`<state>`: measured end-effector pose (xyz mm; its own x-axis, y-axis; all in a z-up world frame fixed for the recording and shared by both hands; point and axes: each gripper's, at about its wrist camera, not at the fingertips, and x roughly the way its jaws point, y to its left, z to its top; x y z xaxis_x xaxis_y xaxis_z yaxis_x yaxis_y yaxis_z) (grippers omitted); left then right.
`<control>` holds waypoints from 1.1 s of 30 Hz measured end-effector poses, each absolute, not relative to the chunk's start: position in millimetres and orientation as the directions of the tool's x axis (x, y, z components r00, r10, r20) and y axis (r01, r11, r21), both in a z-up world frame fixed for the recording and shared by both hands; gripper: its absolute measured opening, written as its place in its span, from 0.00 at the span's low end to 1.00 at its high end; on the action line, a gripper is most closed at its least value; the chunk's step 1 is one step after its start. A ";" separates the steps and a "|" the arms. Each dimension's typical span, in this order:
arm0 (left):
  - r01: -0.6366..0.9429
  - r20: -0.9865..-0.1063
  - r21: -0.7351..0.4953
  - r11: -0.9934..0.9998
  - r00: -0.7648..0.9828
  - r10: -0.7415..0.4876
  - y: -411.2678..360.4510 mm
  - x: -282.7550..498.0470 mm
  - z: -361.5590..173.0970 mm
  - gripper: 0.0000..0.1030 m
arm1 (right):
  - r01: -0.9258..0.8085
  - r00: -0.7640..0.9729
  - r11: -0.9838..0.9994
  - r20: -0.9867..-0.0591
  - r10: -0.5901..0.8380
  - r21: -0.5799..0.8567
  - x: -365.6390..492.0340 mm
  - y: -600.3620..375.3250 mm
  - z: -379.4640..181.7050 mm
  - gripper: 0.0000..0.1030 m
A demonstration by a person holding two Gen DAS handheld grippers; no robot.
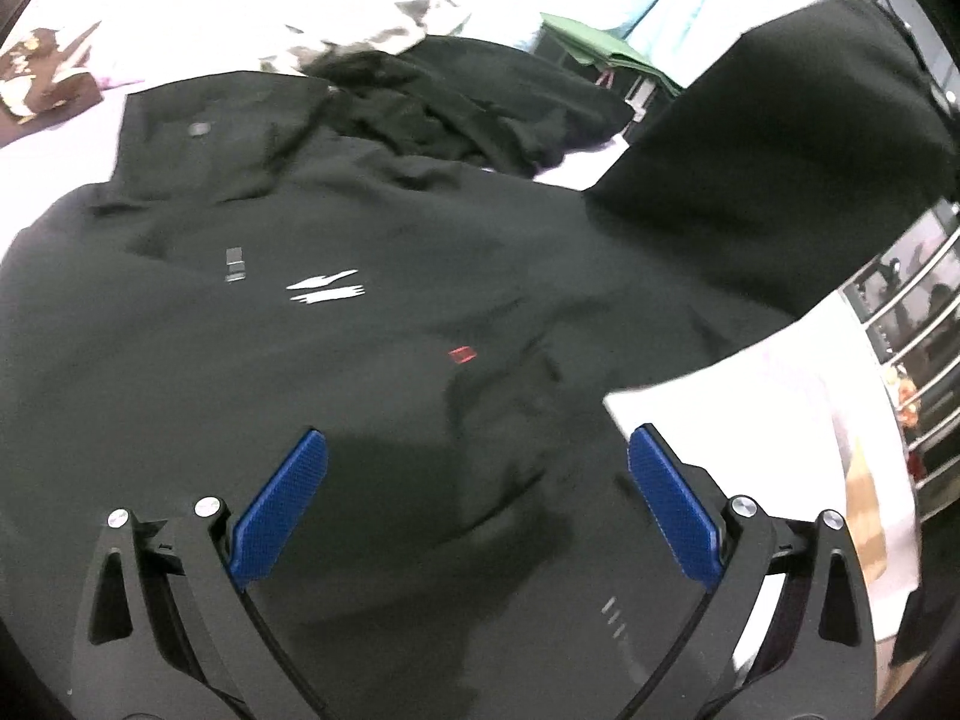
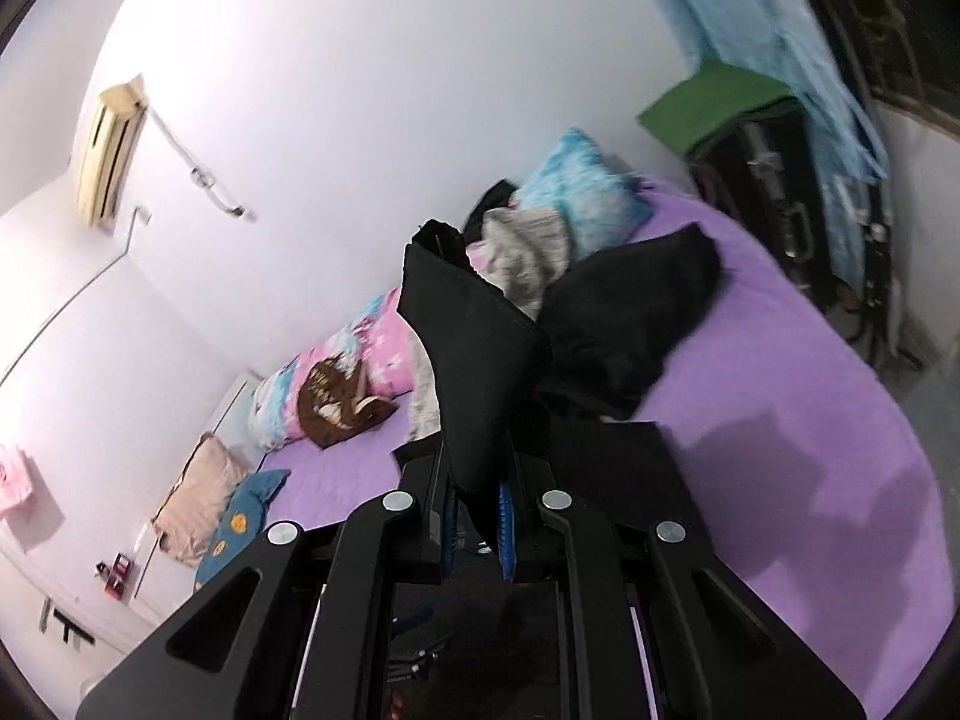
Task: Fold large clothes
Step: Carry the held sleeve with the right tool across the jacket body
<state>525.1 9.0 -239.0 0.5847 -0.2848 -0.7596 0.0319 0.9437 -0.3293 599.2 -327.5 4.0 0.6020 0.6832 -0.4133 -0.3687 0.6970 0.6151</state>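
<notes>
On a purple-sheeted bed (image 2: 780, 360), we see the right gripper (image 2: 480, 531) clamped on a fold of the black jacket (image 1: 360, 360), its blue pads (image 2: 506, 516) pinching the cloth, which rises as a dark flap ahead of the fingers. Our left gripper (image 1: 477, 450) hovers over the jacket's spread front, jaws wide apart and holding nothing, blue pads on either side of a creased patch. Beyond them a white logo (image 1: 327, 288) and a small red mark (image 1: 462, 354) show on the fabric. Farther out, a second dark garment (image 2: 630, 312) lies crumpled near a blue pillow (image 2: 582, 192), with an air conditioner (image 2: 111, 150) on the wall.
</notes>
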 end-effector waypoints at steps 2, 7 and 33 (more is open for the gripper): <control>0.022 -0.765 -0.315 0.949 0.586 -0.268 28.5 509.3 -236.0 0.94 | -0.400 0.586 0.693 -0.414 0.697 0.600 593.0 -296.7 15.6 0.10; -0.024 -0.761 -0.331 0.943 0.598 -0.252 79.8 465.5 -232.5 0.94 | -0.465 0.552 0.677 -0.411 0.725 0.570 577.2 -234.4 34.1 0.10; -0.356 -0.693 -0.605 0.712 0.676 -0.251 287.1 332.5 -307.3 0.94 | -0.700 0.274 0.616 -0.661 0.699 0.361 459.8 105.3 -158.3 0.10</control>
